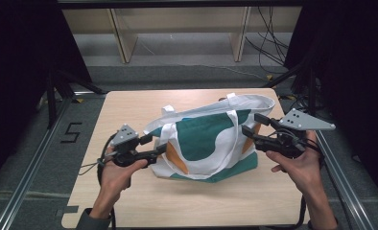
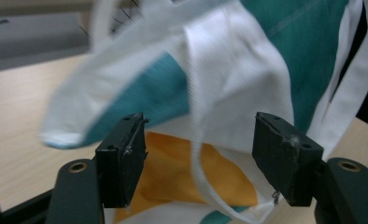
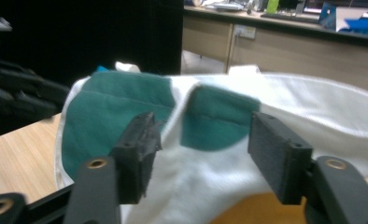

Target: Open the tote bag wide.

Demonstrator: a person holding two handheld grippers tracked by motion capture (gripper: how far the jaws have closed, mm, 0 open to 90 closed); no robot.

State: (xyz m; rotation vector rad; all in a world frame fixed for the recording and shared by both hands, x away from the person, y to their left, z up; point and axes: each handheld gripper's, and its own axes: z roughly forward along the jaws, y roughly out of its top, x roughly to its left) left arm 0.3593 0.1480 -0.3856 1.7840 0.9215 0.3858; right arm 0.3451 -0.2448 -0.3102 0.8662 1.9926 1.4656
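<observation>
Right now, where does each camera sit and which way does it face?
High view: above the near side of the table, looking forward and down at the tote bag; both forearms, the left gripper and the right gripper show.
Left gripper view: on the left gripper, facing the bag's side and a strap; open jaws show.
Right gripper view: on the right gripper, facing the bag's opposite end; open jaws show.
All share the tote bag.

the tote bag (image 1: 211,139) lies on the table (image 1: 129,201), near its middle. the left gripper (image 1: 153,146) sits at the bag's left end, the right gripper (image 1: 250,124) at its right end.
</observation>
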